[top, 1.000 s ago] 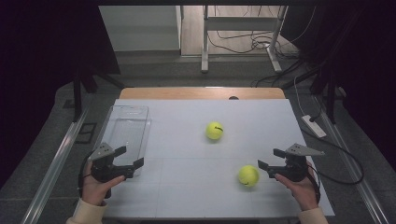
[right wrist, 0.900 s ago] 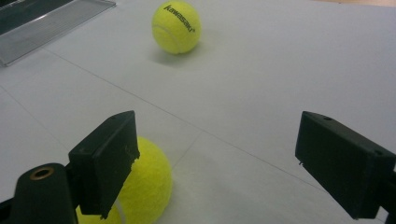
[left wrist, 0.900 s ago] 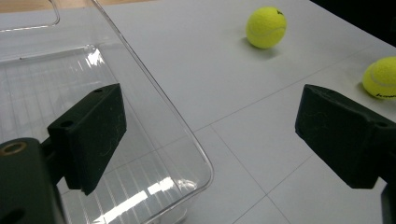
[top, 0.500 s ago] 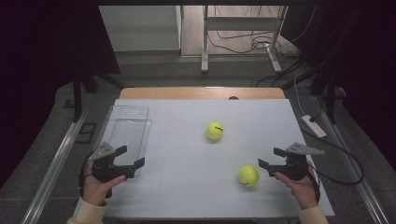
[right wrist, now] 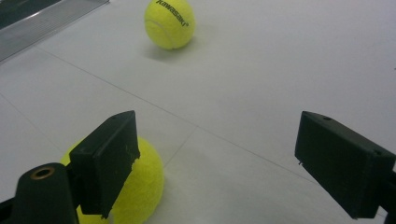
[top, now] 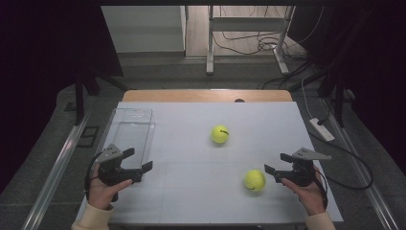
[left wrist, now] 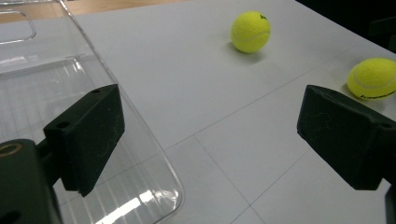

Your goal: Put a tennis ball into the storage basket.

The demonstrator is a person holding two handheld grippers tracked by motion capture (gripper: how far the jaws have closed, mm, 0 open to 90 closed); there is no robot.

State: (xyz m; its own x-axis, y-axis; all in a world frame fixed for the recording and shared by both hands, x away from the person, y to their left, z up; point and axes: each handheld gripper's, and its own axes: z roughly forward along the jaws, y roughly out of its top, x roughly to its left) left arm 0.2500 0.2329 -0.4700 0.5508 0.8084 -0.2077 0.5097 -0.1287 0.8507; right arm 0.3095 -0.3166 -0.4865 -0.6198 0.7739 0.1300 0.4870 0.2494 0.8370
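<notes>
Gaping wide and empty — both the left gripper point(top: 138, 162), just opening, and the right gripper point(top: 278, 163) beside the near tennis ball point(top: 254, 180).

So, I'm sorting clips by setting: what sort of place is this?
Probably a lab recording bench: a white table walled by dark curtains, loose cables on the floor.

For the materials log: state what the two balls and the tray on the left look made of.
Near ball and far ball: yellow felt, matte and fuzzy, with curved seams, probably over rubber. Tray: clear hard plastic, apparently; glossy glints, table visible through it.
</notes>
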